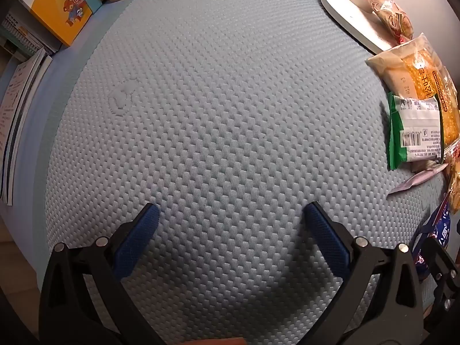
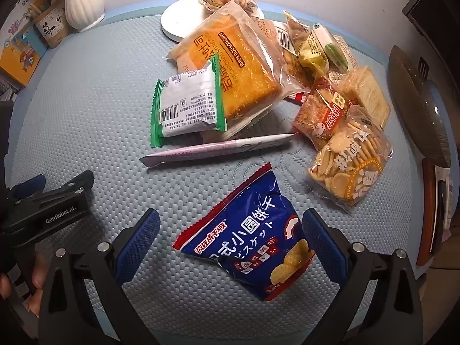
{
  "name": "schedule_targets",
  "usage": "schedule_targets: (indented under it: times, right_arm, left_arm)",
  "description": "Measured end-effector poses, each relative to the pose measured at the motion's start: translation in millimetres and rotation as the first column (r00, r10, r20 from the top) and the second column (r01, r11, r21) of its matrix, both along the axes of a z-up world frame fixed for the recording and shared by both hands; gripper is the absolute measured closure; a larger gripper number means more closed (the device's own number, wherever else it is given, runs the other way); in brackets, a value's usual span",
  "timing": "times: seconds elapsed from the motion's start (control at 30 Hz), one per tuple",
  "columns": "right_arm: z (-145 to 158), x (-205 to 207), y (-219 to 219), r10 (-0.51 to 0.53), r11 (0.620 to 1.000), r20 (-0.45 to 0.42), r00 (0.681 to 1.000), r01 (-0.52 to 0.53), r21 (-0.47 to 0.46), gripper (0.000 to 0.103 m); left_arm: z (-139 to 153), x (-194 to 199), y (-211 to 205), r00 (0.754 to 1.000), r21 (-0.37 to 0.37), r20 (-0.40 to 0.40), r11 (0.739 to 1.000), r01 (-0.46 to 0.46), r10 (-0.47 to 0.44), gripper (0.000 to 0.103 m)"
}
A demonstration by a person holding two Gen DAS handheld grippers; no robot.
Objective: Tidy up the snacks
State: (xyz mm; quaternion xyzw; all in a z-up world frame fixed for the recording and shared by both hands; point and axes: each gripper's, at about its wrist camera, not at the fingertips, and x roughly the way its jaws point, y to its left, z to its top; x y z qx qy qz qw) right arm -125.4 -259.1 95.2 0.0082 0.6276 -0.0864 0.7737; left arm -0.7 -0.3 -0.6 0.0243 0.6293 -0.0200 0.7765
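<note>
A pile of snack packets lies on a light blue textured mat (image 2: pixel 86 109). A blue biscuit bag (image 2: pixel 253 235) lies between the open jaws of my right gripper (image 2: pixel 230 224), untouched by the pads. Beyond it lie a long pink stick packet (image 2: pixel 218 149), a green-edged white packet (image 2: pixel 187 103), an orange bread bag (image 2: pixel 238 66), a clear bag of round crackers (image 2: pixel 348 166) and several small packets. My left gripper (image 1: pixel 230 210) is open and empty over bare mat (image 1: pixel 215 100); the green-edged packet (image 1: pixel 414 129) and the bread bag (image 1: pixel 414 69) lie at its right.
A white lamp base (image 2: pixel 184 26) stands behind the pile. A white vase (image 2: pixel 82 3), a pen holder (image 2: pixel 50 26) and boxes and books (image 1: pixel 60 14) line the back left. A dark object (image 2: pixel 417 100) lies off the mat's right edge.
</note>
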Motion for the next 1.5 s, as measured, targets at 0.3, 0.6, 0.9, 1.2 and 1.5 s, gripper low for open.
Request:
schedule_targets:
  times: [0.3,0.6,0.9,1.2,1.5]
  right_arm:
    - [0.2,0.6,0.2,0.006,1.000,-0.004,1.000,-0.006,-0.002,0.005]
    - [-2.2,-0.1,6.3,0.005,1.000,-0.004,1.000,-0.005,-0.001,0.005]
    - [2.0,-16.2,3.0,-0.001,1.000,-0.003,1.000,0.001,-0.001,0.005]
    - [5.7,-27.5,-2.7,0.020,1.000,0.003,1.000,-0.020,-0.024,0.005]
    - [27.6,-77.2,-50.3,-0.009,0.999,0.106,0.994,0.004,0.043,0.005]
  left_arm:
    - [2.8,-21.9,-1.3,0.998,-0.001,0.057,1.000,0.007,-0.007,0.003]
    - [4.1,-47.1,3.9,0.999,-0.005,0.037,0.999,0.033,-0.033,0.003]
    - [12.6,-27.3,-1.5,0.999,-0.005,0.009,0.999,0.034,-0.034,0.003]
    - [26.1,-15.9,-1.3,0.994,0.001,0.049,0.995,0.096,-0.096,0.016]
    - [70.6,-2.1,-34.4,0.949,-0.205,0.153,0.930,0.304,-0.277,0.015]
